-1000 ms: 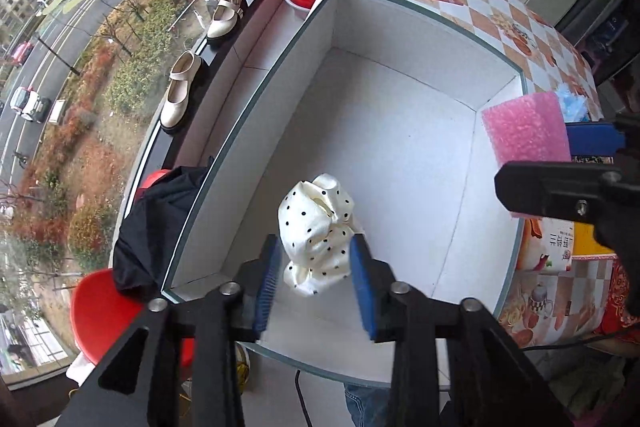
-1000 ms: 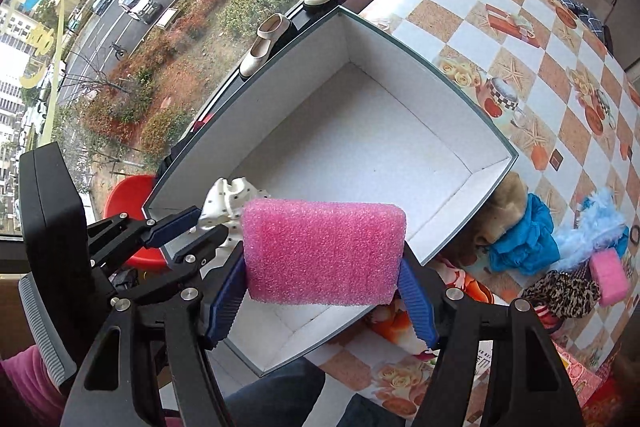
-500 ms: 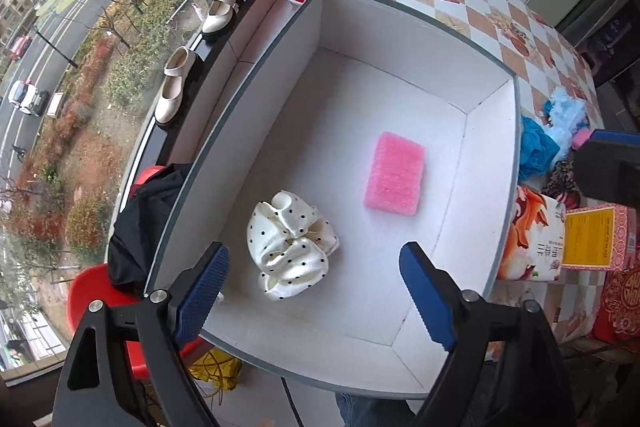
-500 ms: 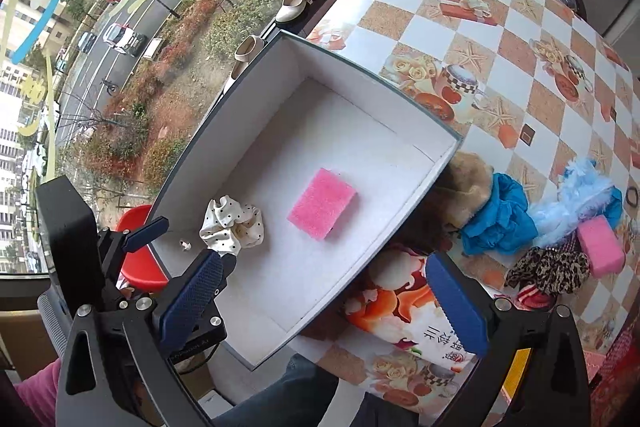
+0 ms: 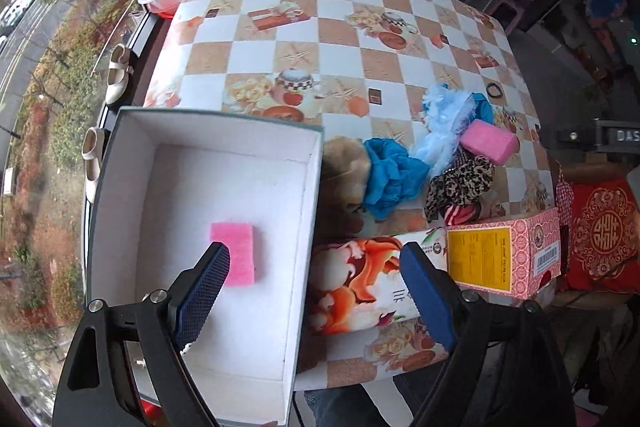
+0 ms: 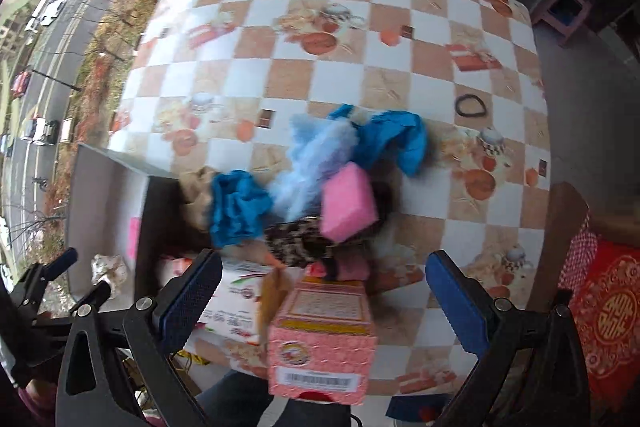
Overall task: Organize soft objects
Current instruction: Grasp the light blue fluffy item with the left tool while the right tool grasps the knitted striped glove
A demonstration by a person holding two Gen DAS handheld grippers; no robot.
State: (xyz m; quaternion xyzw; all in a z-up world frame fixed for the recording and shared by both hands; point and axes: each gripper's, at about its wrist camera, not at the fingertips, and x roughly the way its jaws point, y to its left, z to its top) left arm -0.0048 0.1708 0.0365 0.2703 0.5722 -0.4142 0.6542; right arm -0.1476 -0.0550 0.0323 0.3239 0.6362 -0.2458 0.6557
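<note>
Left gripper [image 5: 316, 291] spread wide and empty, pink sponge [image 5: 233, 254] seen beside its left finger in the white box [image 5: 116, 163], right gripper [image 6: 324, 301] likewise released above a pink carton [image 6: 320, 343], soft pile [image 6: 320, 179] ahead.

Lit by soft daylight from the window [image 5: 60, 27] at left; bright and even across the table [image 5: 340, 39], dim in the far right corner. Faint shadows inside the box [image 5: 316, 187]. Sharp in the left view, motion-smeared in the right. Strong fisheye bending, dark vignette at edges.
</note>
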